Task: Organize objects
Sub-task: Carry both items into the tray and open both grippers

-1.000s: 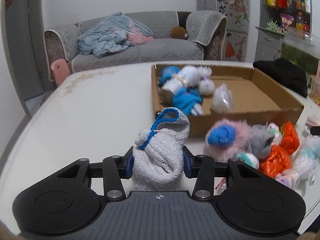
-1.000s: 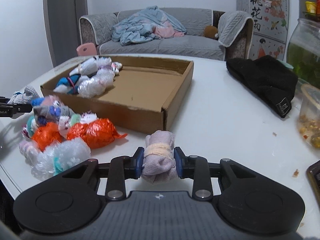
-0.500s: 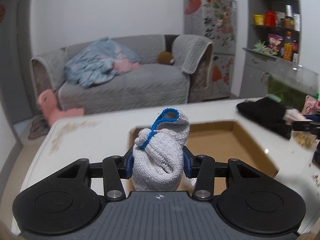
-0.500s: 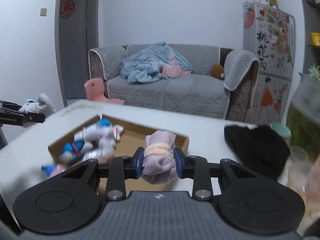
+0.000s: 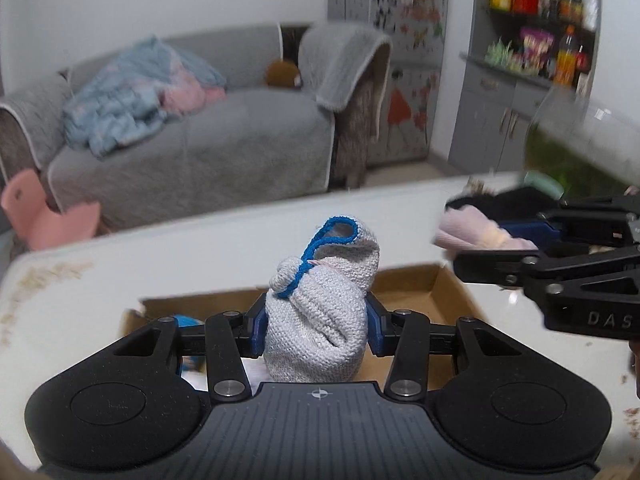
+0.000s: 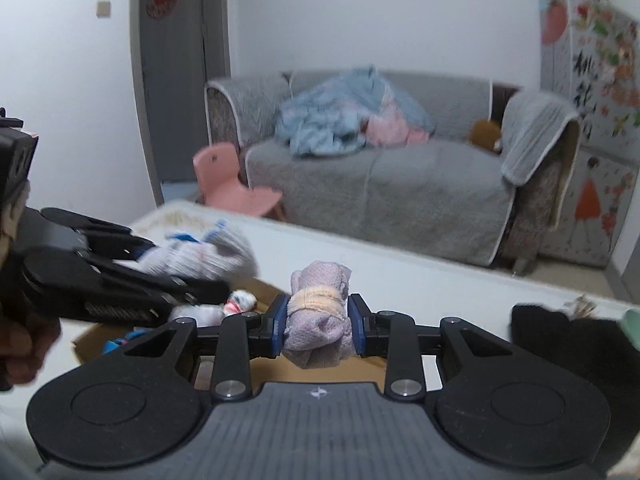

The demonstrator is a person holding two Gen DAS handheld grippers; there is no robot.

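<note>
My left gripper (image 5: 316, 330) is shut on a grey knitted sock bundle with a blue rim (image 5: 320, 312), held above the open cardboard box (image 5: 416, 284). My right gripper (image 6: 318, 330) is shut on a lilac sock roll with a cream band (image 6: 318, 316), also over the box (image 6: 92, 338). Each gripper shows in the other's view: the right gripper (image 5: 476, 246) with its lilac roll (image 5: 464, 232) at the right, the left gripper (image 6: 224, 276) with its grey bundle (image 6: 200, 256) at the left. Several sock bundles (image 6: 236, 304) lie in the box.
The white table (image 5: 80, 304) carries a black cloth (image 6: 560, 340) at the right. A grey sofa (image 6: 400, 184) with heaped clothes and a pink child's chair (image 6: 228, 184) stand beyond the table. A hand (image 6: 20, 348) grips the left gripper's handle.
Both grippers have risen and moved forward over the box with their sock bundles, and come closer together. The pile of loose bundles on the table has dropped out of view.
</note>
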